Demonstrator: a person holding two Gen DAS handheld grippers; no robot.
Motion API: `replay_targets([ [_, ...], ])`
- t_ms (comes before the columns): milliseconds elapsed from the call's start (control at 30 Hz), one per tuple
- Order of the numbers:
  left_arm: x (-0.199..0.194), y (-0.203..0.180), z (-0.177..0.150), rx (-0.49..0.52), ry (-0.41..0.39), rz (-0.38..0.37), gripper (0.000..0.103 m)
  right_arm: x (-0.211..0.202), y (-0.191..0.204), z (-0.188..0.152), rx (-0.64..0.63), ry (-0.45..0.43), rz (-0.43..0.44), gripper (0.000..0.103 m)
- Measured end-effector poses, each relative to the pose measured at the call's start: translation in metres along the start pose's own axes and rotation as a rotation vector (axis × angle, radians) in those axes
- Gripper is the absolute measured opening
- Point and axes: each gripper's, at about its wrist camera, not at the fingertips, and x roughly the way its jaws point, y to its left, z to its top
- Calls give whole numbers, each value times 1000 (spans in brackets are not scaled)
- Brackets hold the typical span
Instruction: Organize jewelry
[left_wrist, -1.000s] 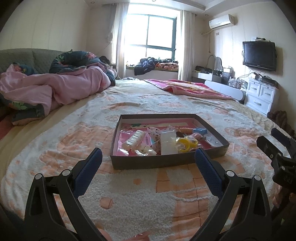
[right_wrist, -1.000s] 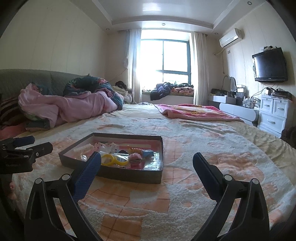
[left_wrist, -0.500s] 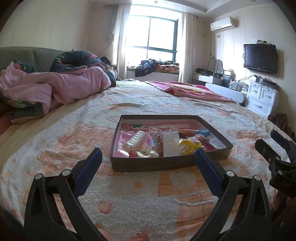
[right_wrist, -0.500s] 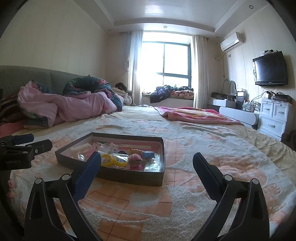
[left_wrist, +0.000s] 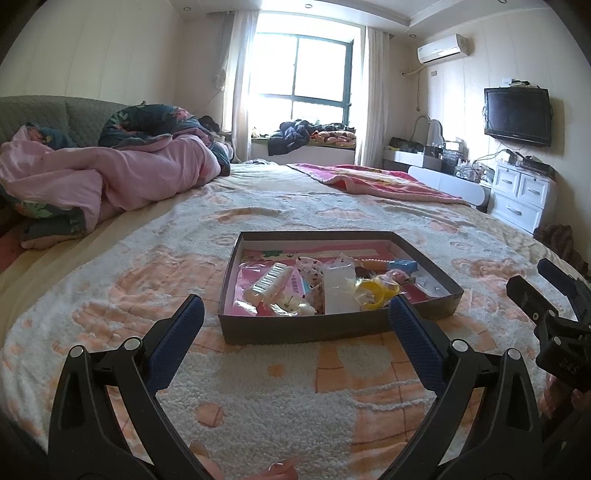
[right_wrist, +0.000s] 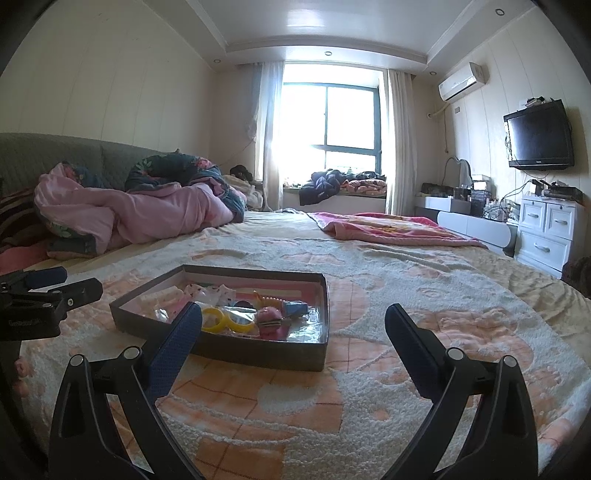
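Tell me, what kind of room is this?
A bedroom, most likely in someone's home. A big bed fills the room, with a pink quilt bunched up on it. A TV hangs on the wall above white drawers.

Left gripper (left_wrist: 295, 314) and right gripper (right_wrist: 293, 321): jaws spread wide, empty, level, side by side.

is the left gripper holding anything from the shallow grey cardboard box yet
No, the left gripper is open and empty, short of the shallow grey cardboard box on the bed.
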Motion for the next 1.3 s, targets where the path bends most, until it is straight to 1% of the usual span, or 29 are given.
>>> replay_targets([
  [1300,1,-1,0,3,-1,2,92,1,2,-2,4,-1,1,97],
])
